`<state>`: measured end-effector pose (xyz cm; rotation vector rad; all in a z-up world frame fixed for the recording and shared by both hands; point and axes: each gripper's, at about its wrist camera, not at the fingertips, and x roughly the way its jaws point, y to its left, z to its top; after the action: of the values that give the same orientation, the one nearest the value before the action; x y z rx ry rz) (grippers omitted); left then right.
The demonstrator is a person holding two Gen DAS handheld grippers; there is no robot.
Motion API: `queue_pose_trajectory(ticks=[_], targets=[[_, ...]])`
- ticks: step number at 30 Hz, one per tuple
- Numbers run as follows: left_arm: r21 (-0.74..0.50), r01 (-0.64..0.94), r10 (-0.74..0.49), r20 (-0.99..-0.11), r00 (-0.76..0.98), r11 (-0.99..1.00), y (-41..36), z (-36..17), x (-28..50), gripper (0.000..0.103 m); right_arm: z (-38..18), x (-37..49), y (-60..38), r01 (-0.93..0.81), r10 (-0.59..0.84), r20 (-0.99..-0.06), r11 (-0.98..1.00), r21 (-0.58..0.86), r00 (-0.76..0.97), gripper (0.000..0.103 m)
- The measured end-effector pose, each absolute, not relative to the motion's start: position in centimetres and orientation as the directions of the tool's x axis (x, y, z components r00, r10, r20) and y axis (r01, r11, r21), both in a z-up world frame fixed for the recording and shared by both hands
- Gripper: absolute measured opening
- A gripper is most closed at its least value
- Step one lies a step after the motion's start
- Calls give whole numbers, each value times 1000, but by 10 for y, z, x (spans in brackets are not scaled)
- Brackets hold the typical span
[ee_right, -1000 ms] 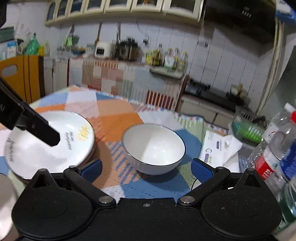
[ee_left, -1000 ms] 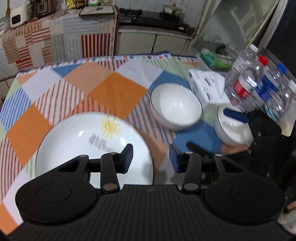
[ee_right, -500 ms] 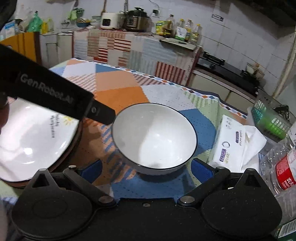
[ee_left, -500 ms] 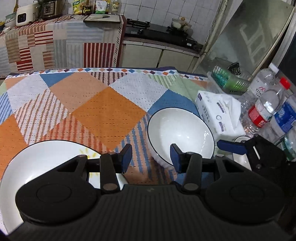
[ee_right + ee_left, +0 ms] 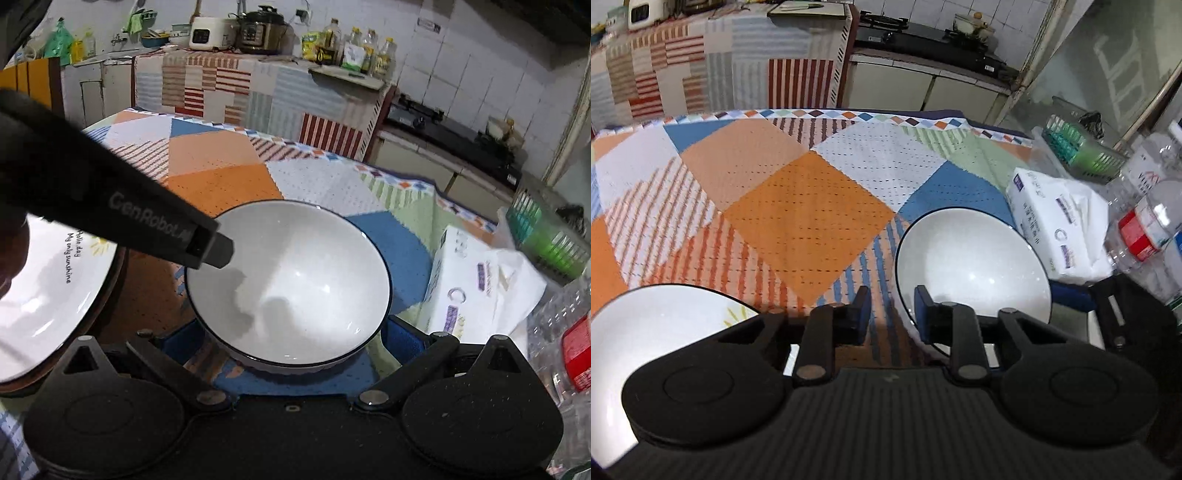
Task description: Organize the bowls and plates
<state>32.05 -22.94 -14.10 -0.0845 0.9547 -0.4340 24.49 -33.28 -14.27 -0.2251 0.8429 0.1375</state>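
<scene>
You have one white, dark-rimmed ceramic bowl between your wide-spread right gripper; left of it, one white plate and your narrowly parted, empty left gripper.

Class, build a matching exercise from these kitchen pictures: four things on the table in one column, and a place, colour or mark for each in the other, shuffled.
Column one:
1. bowl
2. plate
3. tissue pack
4. basket

Column two:
A. green, far right
B. printed with a sun
C. flanked by the open right claw
D. white, just right of the bowl

Pairs: 1-C, 2-B, 3-D, 4-A
</scene>
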Motion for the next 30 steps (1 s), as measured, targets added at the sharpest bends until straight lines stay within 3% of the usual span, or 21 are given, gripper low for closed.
queue_pose_trajectory(ticks=[3,12,16,21,30], targets=[[-305,311,-426,-769,478,900,-229,-142,324,11,-148,252,-337,-203,45,-769,973,-111,638,103],[-277,282,-382,-807,450,919,-231,-131,322,9,-154,259,-335,-245,88,-776,966,-87,624,101],[-277,291,-387,-805,451,916,-223,-106,311,10,-143,244,-336,-246,129,-738,968,-51,662,101],[-398,259,-474,-762,441,880,-196,-80,298,11,-118,219,-336,-225,172,-667,974,7,725,101],[-278,321,-406,-785,468,906,-176,-30,233,12,-83,168,-313,-305,247,-574,952,-6,781,101]])
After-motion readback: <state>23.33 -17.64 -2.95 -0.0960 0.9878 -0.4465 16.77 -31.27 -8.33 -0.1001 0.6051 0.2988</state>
